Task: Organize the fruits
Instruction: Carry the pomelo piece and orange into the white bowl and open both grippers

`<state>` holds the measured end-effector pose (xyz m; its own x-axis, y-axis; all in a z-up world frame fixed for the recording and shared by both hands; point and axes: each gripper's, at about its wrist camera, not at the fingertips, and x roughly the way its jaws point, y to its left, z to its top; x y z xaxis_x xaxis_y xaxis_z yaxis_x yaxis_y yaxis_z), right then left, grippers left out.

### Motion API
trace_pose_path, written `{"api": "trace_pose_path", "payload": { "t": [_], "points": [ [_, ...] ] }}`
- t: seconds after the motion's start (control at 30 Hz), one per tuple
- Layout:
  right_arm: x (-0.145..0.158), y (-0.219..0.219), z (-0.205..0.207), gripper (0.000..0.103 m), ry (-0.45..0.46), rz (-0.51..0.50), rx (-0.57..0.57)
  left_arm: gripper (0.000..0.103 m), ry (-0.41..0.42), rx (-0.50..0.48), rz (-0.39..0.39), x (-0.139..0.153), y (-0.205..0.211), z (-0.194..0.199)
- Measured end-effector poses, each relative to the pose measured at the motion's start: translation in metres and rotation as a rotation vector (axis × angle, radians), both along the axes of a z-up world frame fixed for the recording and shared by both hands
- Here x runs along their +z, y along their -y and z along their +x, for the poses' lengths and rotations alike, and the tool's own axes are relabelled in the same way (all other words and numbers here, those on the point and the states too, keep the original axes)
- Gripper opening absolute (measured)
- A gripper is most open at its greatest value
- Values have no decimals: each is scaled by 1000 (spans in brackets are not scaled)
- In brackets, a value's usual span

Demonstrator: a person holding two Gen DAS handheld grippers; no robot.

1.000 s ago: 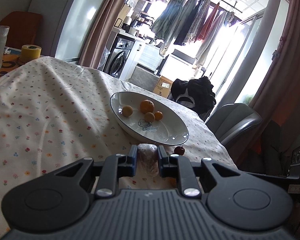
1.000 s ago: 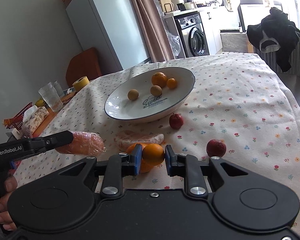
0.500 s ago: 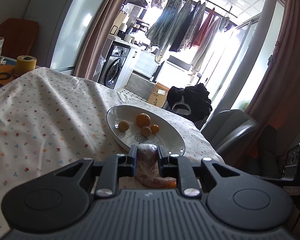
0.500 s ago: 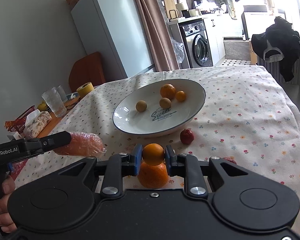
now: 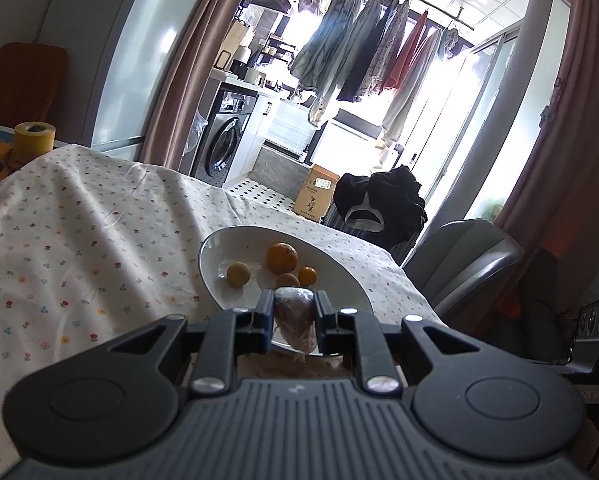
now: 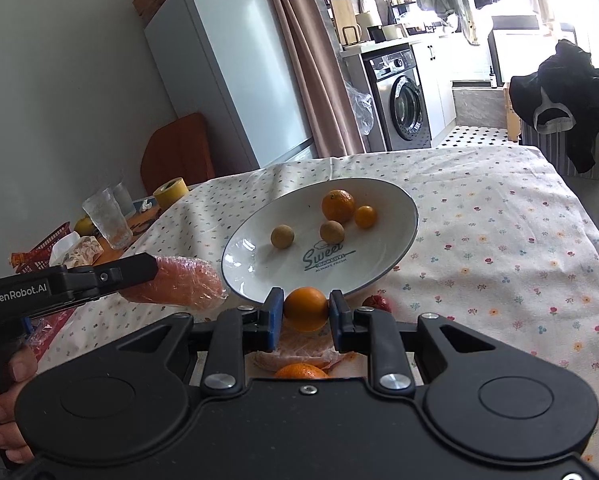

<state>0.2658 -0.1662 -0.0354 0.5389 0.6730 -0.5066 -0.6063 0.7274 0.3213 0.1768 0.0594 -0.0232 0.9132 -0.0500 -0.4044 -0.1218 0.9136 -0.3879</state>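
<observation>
A white oval plate on the flowered tablecloth holds an orange, a small orange fruit and two brown round fruits. My right gripper is shut on a small orange, held just short of the plate's near rim. My left gripper is shut on a plastic-wrapped reddish fruit, lifted beside the plate's left end. Under the right gripper lie another wrapped piece, an orange and a red fruit.
At the table's left stand a drinking glass, a yellow tape roll and snack packets. A grey chair and a dark garment stand past the far table edge. A hand grips the left handle.
Both grippers have risen and moved toward the plate with their fruit. The red fruit at the right has dropped out of the right wrist view.
</observation>
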Motion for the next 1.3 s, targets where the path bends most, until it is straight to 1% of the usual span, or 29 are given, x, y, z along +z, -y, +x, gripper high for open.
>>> {"api": "trace_pose_path", "payload": {
  "t": [0.37,0.67,0.7,0.8,0.87,0.97,1.1,1.23,1.3],
  "points": [
    [-4,5,19,23,-14,15,-20,18,-24,-6,8,-4,5,33],
    [-10,11,30,23,-33,18,-37,20,-65,-1,-24,-18,8,52],
    [-11,11,31,23,-34,18,-37,21,-65,14,-20,-19,8,52],
    [-13,11,33,23,-39,16,-39,30,-87,62,37,-20,6,50],
    [-13,11,34,23,-41,13,-40,43,-90,84,38,-20,1,46],
    [-13,9,34,23,-38,10,-38,52,-92,107,33,-20,-7,36],
    [-11,4,35,23,-35,14,-33,59,-112,139,53,-20,-15,25],
    [-8,-4,34,23,-28,13,-20,67,-122,163,35,-21,-24,16],
    [-6,-9,34,23,-23,14,-13,68,-123,171,32,-21,-28,11]
  ]
}}
